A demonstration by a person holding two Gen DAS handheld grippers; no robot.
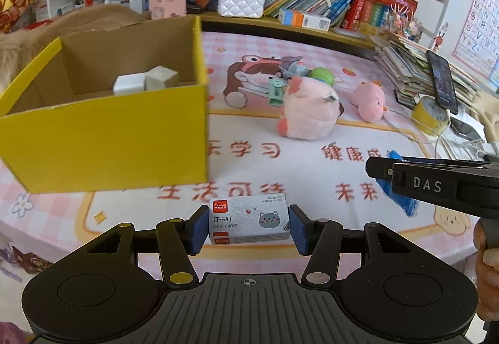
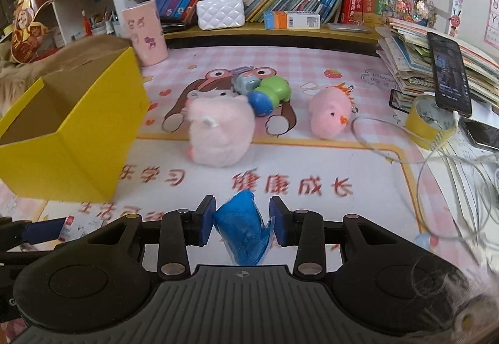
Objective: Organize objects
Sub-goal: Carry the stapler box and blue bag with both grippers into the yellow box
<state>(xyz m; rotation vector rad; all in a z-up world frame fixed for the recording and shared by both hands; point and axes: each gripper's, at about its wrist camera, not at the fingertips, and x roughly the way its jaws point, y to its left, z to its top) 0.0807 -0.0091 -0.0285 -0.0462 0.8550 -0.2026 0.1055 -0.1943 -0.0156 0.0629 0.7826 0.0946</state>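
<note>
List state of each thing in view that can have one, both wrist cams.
Left gripper: shut on the staples box, box lifted.
Right gripper: shut on the crumpled blue bag.
Yellow cardboard box: open-topped, two white blocks inside.
Big pink plush: lying on the desk mat.
Small pink plush: on its side.
Phone: propped upright, screen lit, cable plugged in.
Tape roll: lying flat.

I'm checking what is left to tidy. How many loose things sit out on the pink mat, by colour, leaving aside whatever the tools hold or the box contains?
Pink: 2, the big plush and the small plush chick.
Green and blue: 1, the plastic toy.
Grey: 1, the toy car.
Total: 4
</note>
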